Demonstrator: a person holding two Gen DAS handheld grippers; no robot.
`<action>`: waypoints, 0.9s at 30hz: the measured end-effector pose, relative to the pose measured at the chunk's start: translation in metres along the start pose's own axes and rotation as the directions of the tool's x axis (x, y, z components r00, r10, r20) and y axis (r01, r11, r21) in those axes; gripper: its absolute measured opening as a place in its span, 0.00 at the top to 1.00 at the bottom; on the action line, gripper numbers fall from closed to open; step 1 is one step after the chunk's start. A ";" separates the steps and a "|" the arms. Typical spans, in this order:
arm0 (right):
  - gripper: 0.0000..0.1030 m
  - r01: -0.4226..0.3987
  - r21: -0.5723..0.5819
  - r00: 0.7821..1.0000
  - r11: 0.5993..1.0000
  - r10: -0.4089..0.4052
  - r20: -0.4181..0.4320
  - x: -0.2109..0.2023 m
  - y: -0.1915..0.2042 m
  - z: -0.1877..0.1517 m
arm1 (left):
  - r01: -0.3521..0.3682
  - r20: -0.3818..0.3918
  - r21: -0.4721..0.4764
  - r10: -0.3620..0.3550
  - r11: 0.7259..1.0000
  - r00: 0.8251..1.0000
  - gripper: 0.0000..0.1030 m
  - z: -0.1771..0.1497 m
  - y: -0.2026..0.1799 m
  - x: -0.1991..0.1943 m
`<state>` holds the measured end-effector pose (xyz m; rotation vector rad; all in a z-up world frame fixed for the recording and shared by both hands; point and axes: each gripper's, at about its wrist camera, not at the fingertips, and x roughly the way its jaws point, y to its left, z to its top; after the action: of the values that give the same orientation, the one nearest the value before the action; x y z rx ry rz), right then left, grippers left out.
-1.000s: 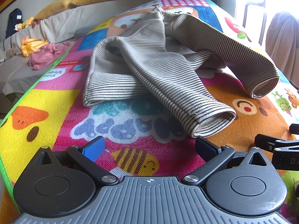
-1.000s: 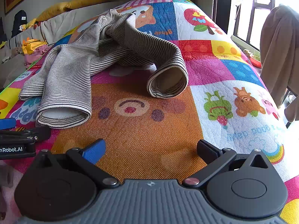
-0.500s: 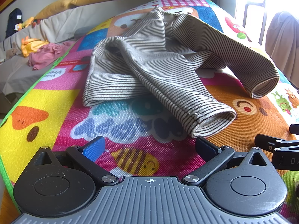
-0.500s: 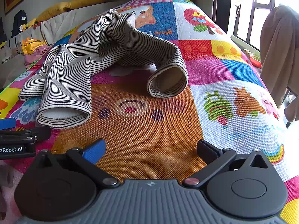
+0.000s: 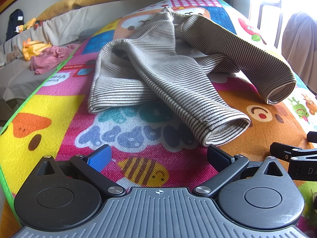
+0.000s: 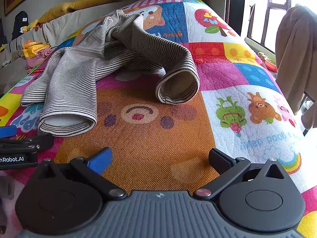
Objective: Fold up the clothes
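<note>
No change recorded: garment (image 5: 168, 69), left gripper (image 5: 158, 156) and right gripper (image 6: 160, 158) positions identical across frames.

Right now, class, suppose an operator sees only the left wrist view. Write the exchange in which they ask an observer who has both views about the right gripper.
Operator: Is the right gripper open? I see only its edge.
Observer: Yes, open, with nothing between its fingers.
Operator: What lies under it?
Observer: Bare play mat, the orange bear-face patch.
Operator: Which part of the striped top faces it?
Observer: The curled cuff, straight ahead of the gripper and clear of it.
</note>
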<state>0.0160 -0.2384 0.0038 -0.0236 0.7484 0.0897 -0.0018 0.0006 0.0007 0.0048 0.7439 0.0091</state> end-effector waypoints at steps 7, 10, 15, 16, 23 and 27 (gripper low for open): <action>0.00 -0.002 0.000 1.000 1.000 0.002 -0.009 0.001 -0.001 0.001 | -0.004 -0.002 -0.006 0.004 1.000 1.000 0.00 0.000 0.001 0.000; 0.00 -0.002 -0.001 1.000 1.000 0.002 -0.022 0.001 -0.001 0.003 | 0.000 -0.010 -0.004 0.000 1.000 1.000 0.00 0.001 0.002 0.000; 0.00 -0.006 -0.003 0.999 1.000 0.006 -0.042 0.003 -0.001 0.006 | 0.024 -0.024 0.017 -0.023 1.000 0.999 0.00 0.001 0.004 -0.001; 0.00 -0.006 -0.004 0.999 1.000 0.006 -0.047 0.003 -0.001 0.006 | 0.027 -0.025 0.021 -0.026 0.999 0.999 0.00 0.002 0.005 -0.001; 0.00 -0.016 -0.013 0.999 1.000 0.015 -0.040 0.002 -0.001 0.004 | 0.024 -0.023 0.024 -0.023 0.999 0.999 0.00 0.001 0.003 -0.001; 0.00 -0.019 -0.015 0.999 1.000 0.019 -0.039 0.002 -0.002 0.004 | 0.027 -0.023 0.026 -0.027 0.999 0.999 0.00 0.001 0.002 -0.002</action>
<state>0.0202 -0.2397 0.0056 -0.0327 0.7869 0.1131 -0.0023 0.0029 0.0026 0.0200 0.7662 -0.0265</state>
